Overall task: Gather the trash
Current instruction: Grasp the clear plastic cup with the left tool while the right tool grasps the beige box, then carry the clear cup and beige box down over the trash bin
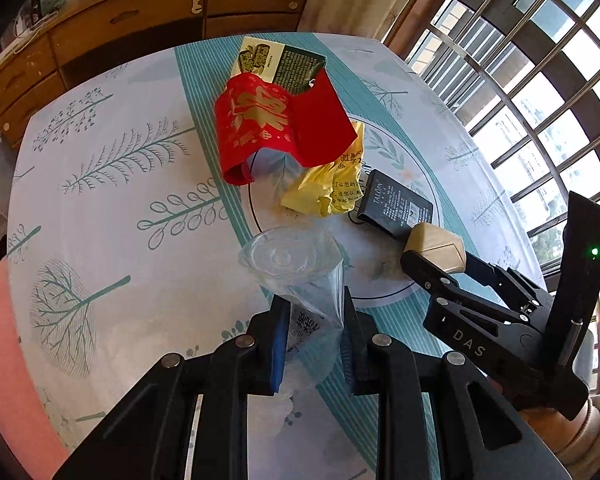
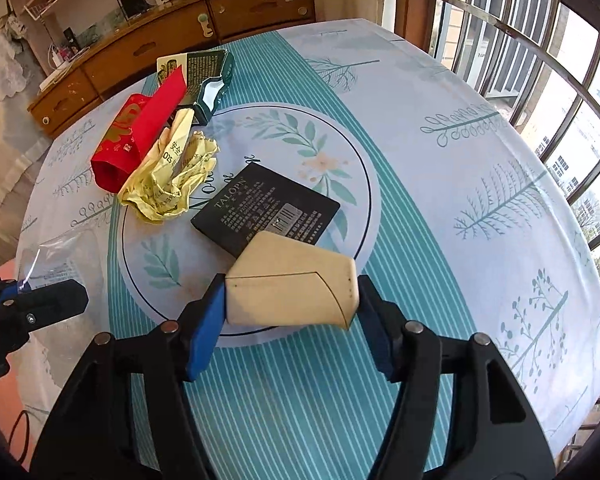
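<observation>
My left gripper (image 1: pixel 314 340) is shut on a clear plastic bag (image 1: pixel 296 264), held open above the table. My right gripper (image 2: pixel 292 320) is shut on a beige cardboard box (image 2: pixel 292 284), also seen in the left wrist view (image 1: pixel 436 248), just right of the bag. On the table lie a black flat box (image 2: pixel 266 210), a crumpled yellow wrapper (image 2: pixel 168 184), a red packet (image 2: pixel 136 140) and a green and cream box (image 2: pixel 204 76). The same items show in the left wrist view: black box (image 1: pixel 396 204), yellow wrapper (image 1: pixel 328 188), red packet (image 1: pixel 276 128).
The round table has a teal and white patterned cloth (image 2: pixel 440 140). A wooden sideboard (image 2: pixel 148 48) stands behind it. Barred windows (image 2: pixel 540 60) are on the right. A pink surface (image 1: pixel 4 340) lies past the table's left edge.
</observation>
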Demonstrator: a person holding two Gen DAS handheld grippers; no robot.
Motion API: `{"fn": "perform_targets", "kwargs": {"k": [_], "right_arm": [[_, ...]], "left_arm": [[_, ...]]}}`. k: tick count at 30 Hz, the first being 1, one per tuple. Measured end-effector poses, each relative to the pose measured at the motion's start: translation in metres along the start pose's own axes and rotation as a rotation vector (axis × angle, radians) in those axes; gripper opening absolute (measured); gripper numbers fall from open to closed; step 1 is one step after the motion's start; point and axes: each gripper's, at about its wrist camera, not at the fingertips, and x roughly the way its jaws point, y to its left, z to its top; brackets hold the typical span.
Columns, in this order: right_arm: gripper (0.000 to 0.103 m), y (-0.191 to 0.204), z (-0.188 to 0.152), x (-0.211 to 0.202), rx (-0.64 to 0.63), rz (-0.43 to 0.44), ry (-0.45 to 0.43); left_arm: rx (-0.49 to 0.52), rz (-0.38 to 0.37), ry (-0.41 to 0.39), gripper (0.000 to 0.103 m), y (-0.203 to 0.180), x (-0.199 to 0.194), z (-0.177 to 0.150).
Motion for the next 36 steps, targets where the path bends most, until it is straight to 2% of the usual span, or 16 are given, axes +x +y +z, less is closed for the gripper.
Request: {"fn": "perform_targets", "kwargs": {"k": [8,19,27,36], "right_arm": [[0.060,-0.024,-0.008,-0.042,0.072,0.083,0.003],[0.060,-0.059,-0.050,-0.140,-0.053,0.162,0.003],[0.060,-0.104,-0.098,-0.217,-0.204,0.250,-0.002],[0.060,-0.152,-0.171,-0.280,-0.378,0.340,0.009]], "left_arm": [[-0.017,-0.003,-0.028,0.022,-0.023,-0.037,-0.027],[-0.094,0.025,-0.105,0.022,-0.095,-0.112,-0.095],[-0.182,0.078,-0.204,0.022,-0.185,-0.165,-0.177],[-0.279,0.141,-0.235,0.022,-0.273,-0.194,-0.287]]}}
